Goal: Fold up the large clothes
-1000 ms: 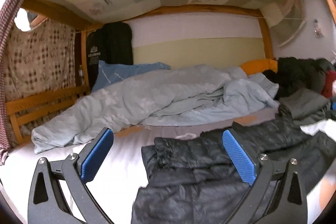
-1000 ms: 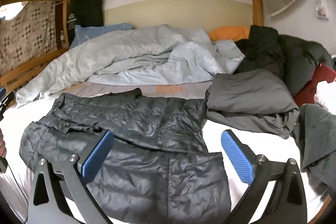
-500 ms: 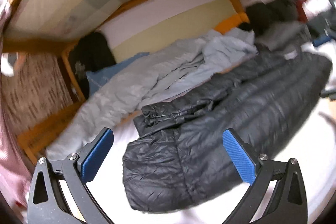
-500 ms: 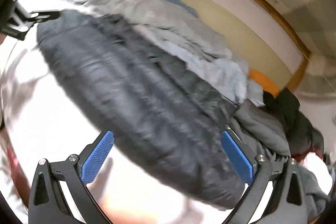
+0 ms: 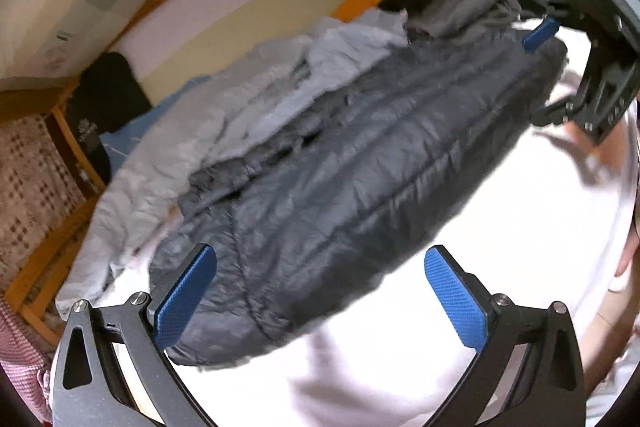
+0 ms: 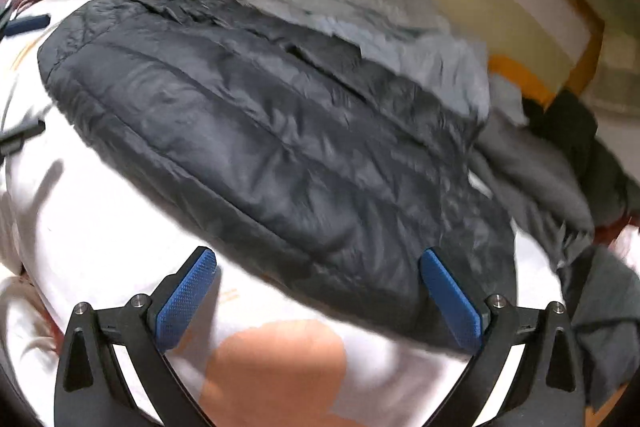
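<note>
A dark grey quilted puffer jacket (image 5: 360,167) lies spread flat on the white bed sheet (image 5: 520,247); it also shows in the right wrist view (image 6: 260,147). My left gripper (image 5: 320,291) is open and empty, hovering over the jacket's near left end. My right gripper (image 6: 320,291) is open and empty, over the jacket's near right edge. The right gripper also shows in the left wrist view (image 5: 560,43) at the jacket's far end. A blue fingertip of the left gripper shows at the left edge of the right wrist view (image 6: 28,23).
A crumpled light blue duvet (image 5: 240,107) lies behind the jacket along the wooden bed frame (image 5: 68,255). Grey and black clothes (image 6: 560,163) are piled at the right. A black cushion (image 5: 108,99) leans at the head. An orange patch (image 6: 276,367) marks the sheet.
Both grippers have tilted and moved down toward the jacket's two ends. The jacket, rumpled a second ago, now lies spread out flat. Both grippers stay open.
</note>
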